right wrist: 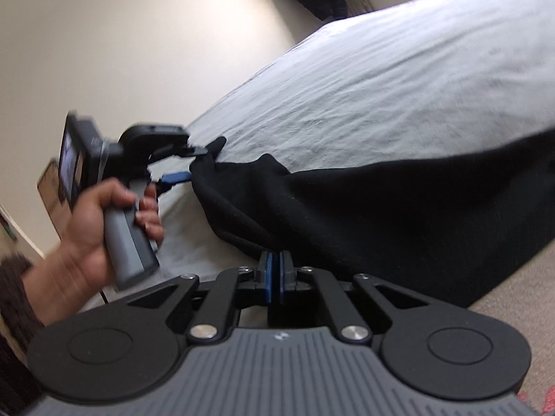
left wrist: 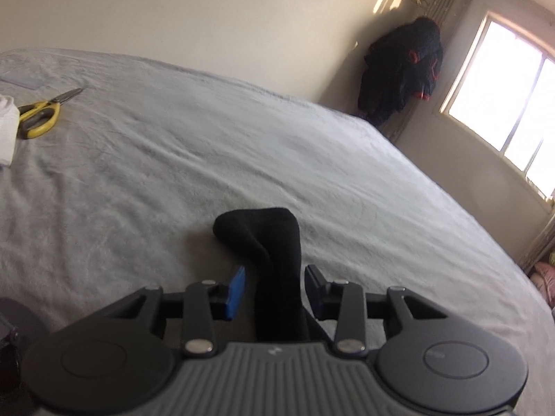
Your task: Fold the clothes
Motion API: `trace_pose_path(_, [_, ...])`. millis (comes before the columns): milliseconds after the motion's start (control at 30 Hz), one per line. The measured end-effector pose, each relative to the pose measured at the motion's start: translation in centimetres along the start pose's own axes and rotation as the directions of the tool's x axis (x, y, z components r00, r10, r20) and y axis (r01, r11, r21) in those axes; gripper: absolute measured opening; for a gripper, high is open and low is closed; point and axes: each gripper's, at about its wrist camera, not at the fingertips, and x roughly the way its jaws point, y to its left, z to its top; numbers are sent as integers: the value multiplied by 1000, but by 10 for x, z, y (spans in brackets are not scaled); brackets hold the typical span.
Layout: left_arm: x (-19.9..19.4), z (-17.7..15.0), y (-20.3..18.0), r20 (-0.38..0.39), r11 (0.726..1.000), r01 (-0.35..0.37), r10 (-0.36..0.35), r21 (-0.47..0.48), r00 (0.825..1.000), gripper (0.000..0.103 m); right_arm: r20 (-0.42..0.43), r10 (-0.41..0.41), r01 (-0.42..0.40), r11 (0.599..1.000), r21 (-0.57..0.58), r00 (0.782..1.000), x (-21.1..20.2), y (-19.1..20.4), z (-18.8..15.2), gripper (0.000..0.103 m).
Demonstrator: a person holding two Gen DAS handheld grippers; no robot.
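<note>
Looking along the left gripper (left wrist: 274,289), a bunched strip of black knit garment (left wrist: 274,242) stands between its spread fingers above the pale grey bedspread (left wrist: 208,159); yellow-handled scissors (left wrist: 40,112) lie far left. From the right wrist, the right gripper (right wrist: 276,268) is pressed together at the garment's near edge, while a hand (right wrist: 100,218) holds the left gripper at a far-left corner.

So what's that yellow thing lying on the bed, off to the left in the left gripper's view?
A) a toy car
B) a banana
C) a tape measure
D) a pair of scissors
D: the scissors show yellow loop handles and grey metal blades, lying flat on the grey bed cover next to a white folded cloth.
</note>
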Motion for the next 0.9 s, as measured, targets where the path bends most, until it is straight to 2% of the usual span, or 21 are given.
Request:
trace_pose_path(167, [1, -7, -2, 39, 998, -52, 51, 25, 998, 36, 3, 10, -10, 1000, 17, 1000, 1, 0, 0, 1])
trace_pose_path(300, [0, -6, 4, 67, 991, -128, 130, -31, 989, 33, 3, 17, -18, 1000, 22, 1000, 0, -2, 1, 1])
trace_pose_path(400, [-4, -4, 10, 116, 979, -186, 195, -89, 974, 30, 6, 19, -19, 1000, 18, 1000, -2, -1, 0, 1])
trace_pose_path(567, [2, 1, 12, 110, 973, -195, 209, -126, 972, 30, 5, 17, -17, 1000, 14, 1000, -1, -1, 0, 1])
trace_pose_path(633, [6, 0, 10, 97, 976, -175, 188, -127, 977, 30, 5, 16, -16, 1000, 13, 1000, -1, -1, 0, 1])
trace_pose_path(833, [15, -4, -3, 74, 990, -131, 135, -55, 988, 29, 7, 12, -12, 1000, 6, 1000, -1, 0, -1, 1])
trace_pose_path(900, [22, -5, -1, 38, 991, -115, 118, -66, 992, 19, 7, 14, -14, 1000, 7, 1000, -2, 0, -1, 1])
